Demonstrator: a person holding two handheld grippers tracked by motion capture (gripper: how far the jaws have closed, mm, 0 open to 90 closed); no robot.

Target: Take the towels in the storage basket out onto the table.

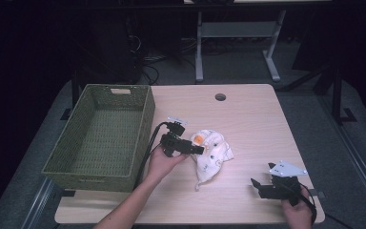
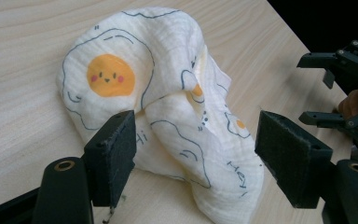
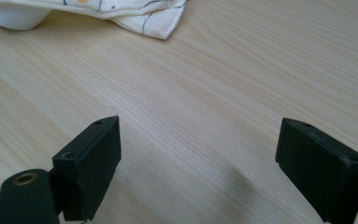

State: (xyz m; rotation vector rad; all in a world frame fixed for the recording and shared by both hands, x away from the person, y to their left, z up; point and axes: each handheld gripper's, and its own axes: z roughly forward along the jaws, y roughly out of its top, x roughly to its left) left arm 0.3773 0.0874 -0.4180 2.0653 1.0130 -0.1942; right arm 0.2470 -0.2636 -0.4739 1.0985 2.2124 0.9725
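Right gripper [image 1: 263, 187] sits nearest, at the near right of the table [image 1: 248, 119], held low in the person's right hand [image 1: 299, 213], grey three-cornered plate on top. Its jaws stand wide apart with nothing between them; the right gripper view shows bare wood between the two black pads [image 3: 89, 163] and a corner of the cloth [image 3: 135, 16] at the far edge of that view.

Left forearm comes in from the near edge, left hand [image 1: 162, 163] wrapped around the left gripper [image 1: 201, 150], which points right toward the cloth [image 1: 210, 151]. Its jaws are spread wide, pads not pressing on anything. In the left gripper view the cloth [image 2: 168, 107] lies bunched between and just beyond the two pads [image 2: 114, 156], the left pad close against a fold; contact cannot be told. The right gripper [image 2: 314, 88] shows farther off there, at the right.

The cloth is white with fried-egg prints and blue line drawing, crumpled in a heap on the table near its middle, a thin tail trailing toward the near edge.

Green woven basket [image 1: 143, 125] stands at the table's left, just left of the left hand, reaching to the far side. Round cable hole [image 1: 220, 97] near the far edge.
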